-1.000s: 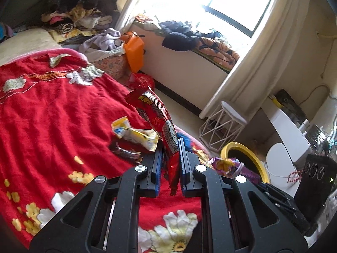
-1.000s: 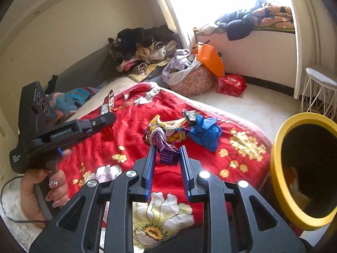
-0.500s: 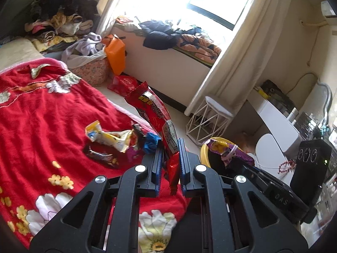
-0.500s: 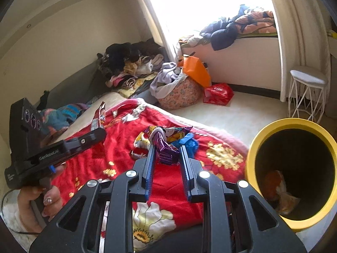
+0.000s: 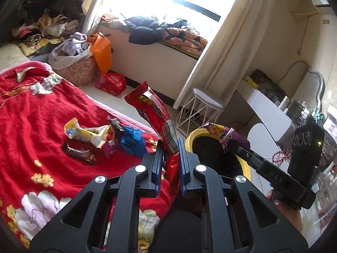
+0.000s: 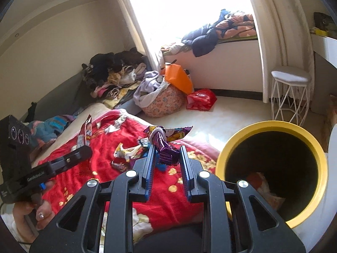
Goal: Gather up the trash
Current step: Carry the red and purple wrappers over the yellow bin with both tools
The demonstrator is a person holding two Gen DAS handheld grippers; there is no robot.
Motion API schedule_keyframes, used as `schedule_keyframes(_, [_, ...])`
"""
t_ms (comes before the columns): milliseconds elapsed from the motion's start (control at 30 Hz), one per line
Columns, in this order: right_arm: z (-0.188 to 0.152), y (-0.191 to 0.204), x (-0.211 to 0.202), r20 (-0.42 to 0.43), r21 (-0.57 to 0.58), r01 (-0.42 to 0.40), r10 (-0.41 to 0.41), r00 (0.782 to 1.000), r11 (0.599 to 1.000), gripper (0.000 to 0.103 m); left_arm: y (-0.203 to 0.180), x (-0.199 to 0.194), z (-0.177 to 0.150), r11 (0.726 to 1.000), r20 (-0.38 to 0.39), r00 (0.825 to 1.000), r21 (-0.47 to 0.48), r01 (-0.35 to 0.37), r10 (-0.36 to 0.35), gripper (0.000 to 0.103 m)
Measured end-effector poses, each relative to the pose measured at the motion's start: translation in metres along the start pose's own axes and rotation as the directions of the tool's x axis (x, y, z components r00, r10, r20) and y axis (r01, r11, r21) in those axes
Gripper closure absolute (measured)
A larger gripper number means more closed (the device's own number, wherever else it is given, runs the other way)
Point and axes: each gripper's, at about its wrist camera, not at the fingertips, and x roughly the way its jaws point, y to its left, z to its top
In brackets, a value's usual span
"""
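Note:
My left gripper (image 5: 170, 145) is shut on a long red snack wrapper (image 5: 152, 110) that sticks up and to the left above the bed's edge. My right gripper (image 6: 167, 149) is shut on a crumpled purple wrapper (image 6: 163, 142); in the left wrist view that purple wrapper (image 5: 223, 133) hangs over the rim of the yellow bin (image 5: 245, 166). The yellow bin (image 6: 271, 126) stands on the floor at the right of the bed, black inside, with some trash at its bottom. More wrappers (image 5: 88, 133) and a blue crumpled piece (image 5: 132, 141) lie on the red blanket (image 5: 31, 116).
A white wire stool (image 6: 289, 97) stands behind the bin by the curtain. A red bag (image 6: 201, 99), an orange bag (image 6: 178, 78) and a laundry basket (image 6: 160, 101) sit on the floor by the window seat. Clothes are piled at the bed's far end. A white desk (image 5: 271, 113) is right.
Both grippers have swung right, away from the bed and toward the yellow bin, each still holding its wrapper. The bin now fills more of the right wrist view.

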Motion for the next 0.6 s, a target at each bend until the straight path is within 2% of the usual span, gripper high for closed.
schedule_keyframes(600, [0.006,-0.042,-0.020,0.056,0.085,0.102,-0.107,0.993,0.991,0.081,-0.039,0.021,-0.008,0.994,-0.051,0.996,0.079,0.071,-0.067,0.094])
